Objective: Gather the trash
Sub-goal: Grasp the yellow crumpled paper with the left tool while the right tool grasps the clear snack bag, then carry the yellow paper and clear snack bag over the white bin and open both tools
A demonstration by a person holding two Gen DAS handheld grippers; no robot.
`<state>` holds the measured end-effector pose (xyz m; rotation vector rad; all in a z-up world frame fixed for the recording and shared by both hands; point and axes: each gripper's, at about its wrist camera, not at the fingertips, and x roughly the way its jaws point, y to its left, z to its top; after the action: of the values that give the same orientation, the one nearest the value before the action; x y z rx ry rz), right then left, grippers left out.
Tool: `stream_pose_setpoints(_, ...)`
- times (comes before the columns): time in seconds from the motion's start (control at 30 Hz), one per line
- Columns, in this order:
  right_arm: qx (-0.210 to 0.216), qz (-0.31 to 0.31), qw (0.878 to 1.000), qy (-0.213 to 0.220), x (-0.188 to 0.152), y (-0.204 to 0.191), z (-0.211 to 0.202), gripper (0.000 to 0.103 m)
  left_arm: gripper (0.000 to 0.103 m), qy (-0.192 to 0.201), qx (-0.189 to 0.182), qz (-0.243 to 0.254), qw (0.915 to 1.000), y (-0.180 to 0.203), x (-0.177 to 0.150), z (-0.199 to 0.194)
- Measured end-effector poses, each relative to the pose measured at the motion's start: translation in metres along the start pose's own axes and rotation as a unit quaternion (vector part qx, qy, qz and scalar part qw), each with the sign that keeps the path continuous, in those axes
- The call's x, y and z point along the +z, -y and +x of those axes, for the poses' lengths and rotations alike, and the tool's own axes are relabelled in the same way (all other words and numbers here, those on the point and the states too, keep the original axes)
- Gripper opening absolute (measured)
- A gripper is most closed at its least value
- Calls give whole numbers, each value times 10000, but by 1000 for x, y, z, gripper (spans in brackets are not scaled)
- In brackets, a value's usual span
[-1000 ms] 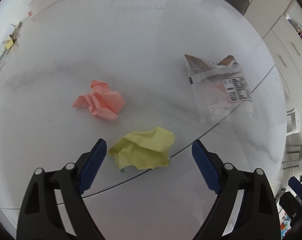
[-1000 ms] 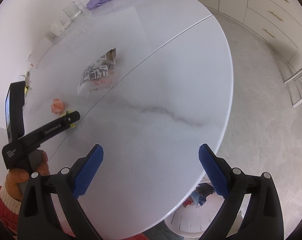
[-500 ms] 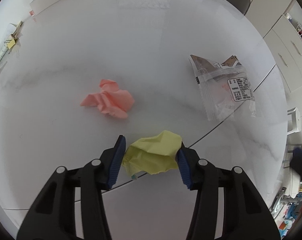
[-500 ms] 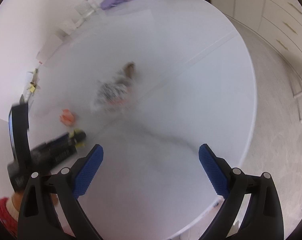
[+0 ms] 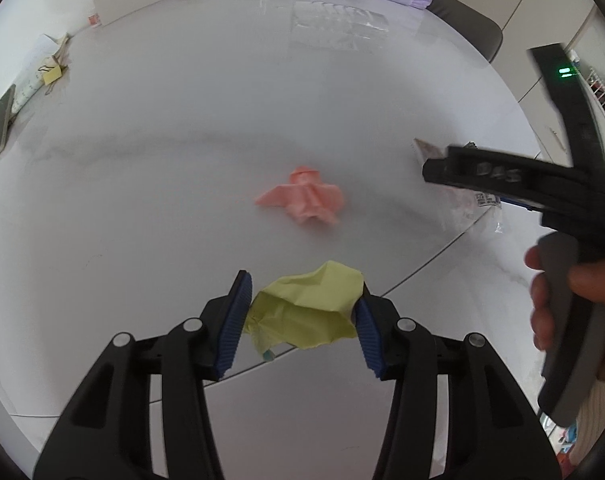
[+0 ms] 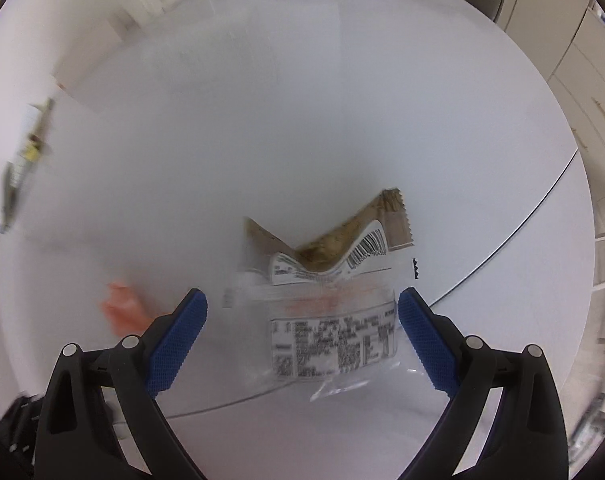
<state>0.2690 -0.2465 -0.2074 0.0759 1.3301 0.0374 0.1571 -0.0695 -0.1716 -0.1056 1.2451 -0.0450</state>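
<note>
Yellow paper wad (image 5: 306, 308) pinched in left gripper (image 5: 300, 322); right gripper (image 6: 302, 334) wide open over wrapper (image 6: 334, 312)

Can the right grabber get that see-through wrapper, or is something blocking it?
Probably yes. The right gripper is open wide, and the wrapper lies flat on the table between its fingers with nothing on top. The pink paper sits off to the side.

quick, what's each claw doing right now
left claw: shut on the yellow paper ball
right claw: open, over the clear wrapper, gripping nothing
</note>
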Motion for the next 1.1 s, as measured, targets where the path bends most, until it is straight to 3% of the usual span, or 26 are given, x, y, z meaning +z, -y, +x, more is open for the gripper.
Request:
stream_pose_setpoints(0.2, -317, -195, 9993, 4, 2, -5, 12, 93, 49, -97, -98, -58, 9999, -5, 3, 8)
stream_pose_setpoints(0.27, -317, -214, 9993, 56, 2, -4, 10, 76, 49, -94, -114, -40, 9999, -5, 4, 8)
stream_pose_setpoints(0.3, -288, -207, 9993, 89, 3, -3, 8, 73, 49, -86, -128, -37, 9999, -5, 5, 8)
stream_pose_setpoints(0.4, -167, -114, 9996, 178, 3, 4, 3, 52, 49, -94, -179, -58, 9998, -5, 3, 7)
stream_pose_setpoints(0.47, -81, -44, 9997, 240, 3, 10, 0, 34, 49, -116, -193, -54, 9997, -8, 3, 8)
stream_pose_setpoints(0.57, 15, 52, 9995, 317, 1, 20, -5, 17, 49, -124, -209, -33, 9997, -10, 0, 9)
stream_pose_setpoints(0.87, 527, 217, 9964, 625, -28, 36, -49, 13, 49, 20, -365, 311, 9988, 8, 6, -6)
stream_pose_setpoints(0.97, 673, 242, 9949, 715, -58, 47, -79, 13, 49, 107, -488, 615, 9969, 26, -1, -19)
stream_pose_setpoints(1.1, 528, 281, 9952, 769, -115, 69, -118, 13, 49, 126, -731, 986, 9924, 54, -19, -37)
